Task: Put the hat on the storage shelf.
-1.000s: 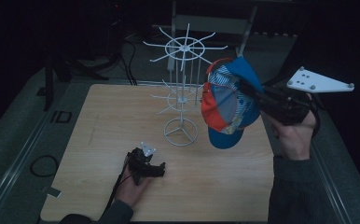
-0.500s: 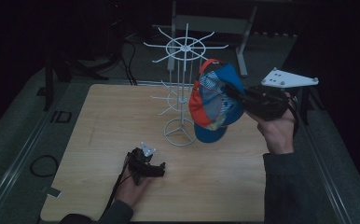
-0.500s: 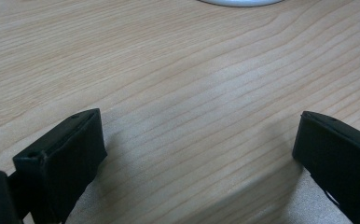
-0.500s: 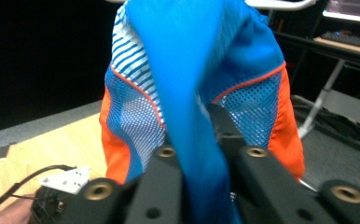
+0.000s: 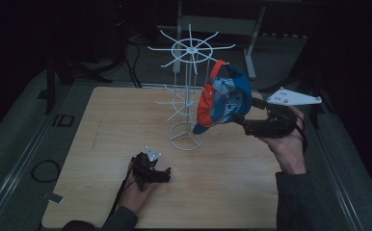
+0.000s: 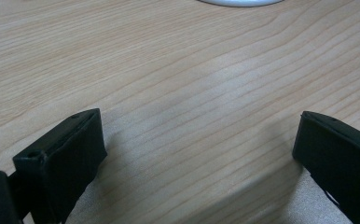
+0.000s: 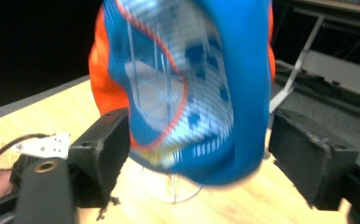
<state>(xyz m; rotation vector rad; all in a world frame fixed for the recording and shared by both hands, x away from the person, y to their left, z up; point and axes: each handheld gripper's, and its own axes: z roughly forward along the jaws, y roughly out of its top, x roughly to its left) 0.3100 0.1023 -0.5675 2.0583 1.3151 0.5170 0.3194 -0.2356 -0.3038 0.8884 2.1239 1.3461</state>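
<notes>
Right tool [image 5: 242,118] is up off the counter [image 5: 102,144], right of centre, with the blue/orange cap [image 5: 221,98] at its tip. Right gripper view: jaws spread wide, cap [image 7: 187,88] hangs in the gap between them. Frame's blurry, can't tell what part actually bears on the fabric. Reads as parted, not clamped.

Cap sits against the right side of the white wire rack [image 5: 189,91], level with its lower ring of arms, under the top spoke wheel. Touching the wires or just in front: can't tell. Rack's round base ring sits on the counter, mid-back.

Left tool [image 5: 156,174] lies low on the counter near the front edge, left of the rack base, hand [image 5: 136,192] on it. Left gripper view: jaws wide apart, bare wood between them, rack base edge [image 6: 238,2] at the top.

Behind the counter: dark cables, grey metal frame [image 5: 218,24]. Grey matting either side.
</notes>
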